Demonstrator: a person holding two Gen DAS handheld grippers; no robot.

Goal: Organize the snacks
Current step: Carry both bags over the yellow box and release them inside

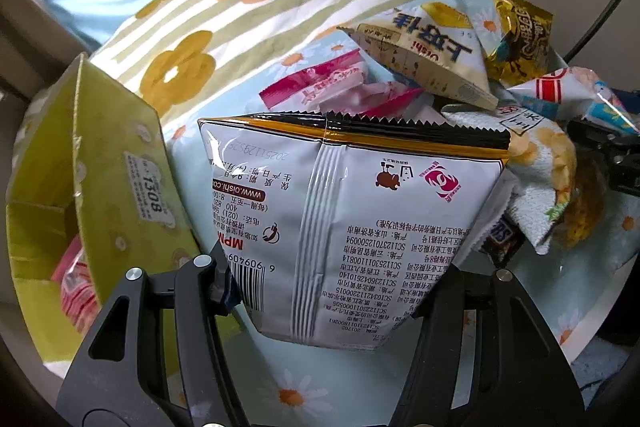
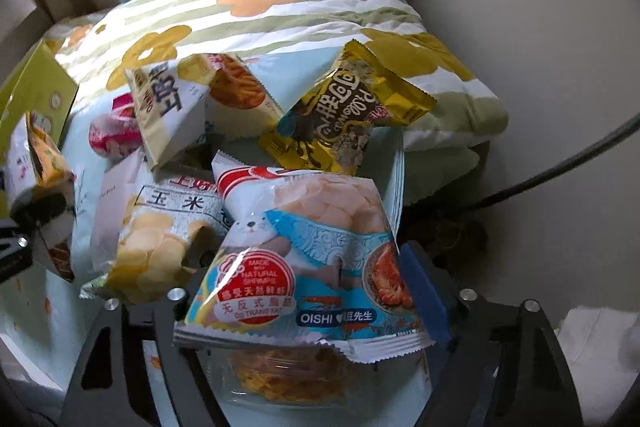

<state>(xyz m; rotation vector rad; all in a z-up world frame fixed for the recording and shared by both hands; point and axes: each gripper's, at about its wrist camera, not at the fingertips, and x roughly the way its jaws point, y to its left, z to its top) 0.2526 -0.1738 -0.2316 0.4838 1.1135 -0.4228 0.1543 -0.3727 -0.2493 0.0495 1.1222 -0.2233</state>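
My left gripper [image 1: 332,291] is shut on a white chip bag [image 1: 360,211] that shows its printed back and barcode, held off the pale blue daisy sheet [image 1: 288,383]. A yellow-green storage box [image 1: 120,167] stands just left of it, with a pink packet [image 1: 76,287] inside. My right gripper [image 2: 304,303] is shut on a blue-and-white shrimp chip bag [image 2: 312,247], its blue pad [image 2: 424,287] pressed to the bag's right edge. Under that bag lies a clear pack of orange snacks [image 2: 288,375]. Behind are a corn chip bag [image 2: 160,239], a gold packet [image 2: 344,115] and a cream Oishi bag [image 2: 168,103].
A striped flower-print pillow [image 2: 260,7] lies behind the snack pile, against a wall and curtain. The box [image 2: 36,95] sits at the far left of the right wrist view. A dark cable [image 2: 560,171] runs along the wall on the right. Several pink packets [image 1: 320,87] lie mid-pile.
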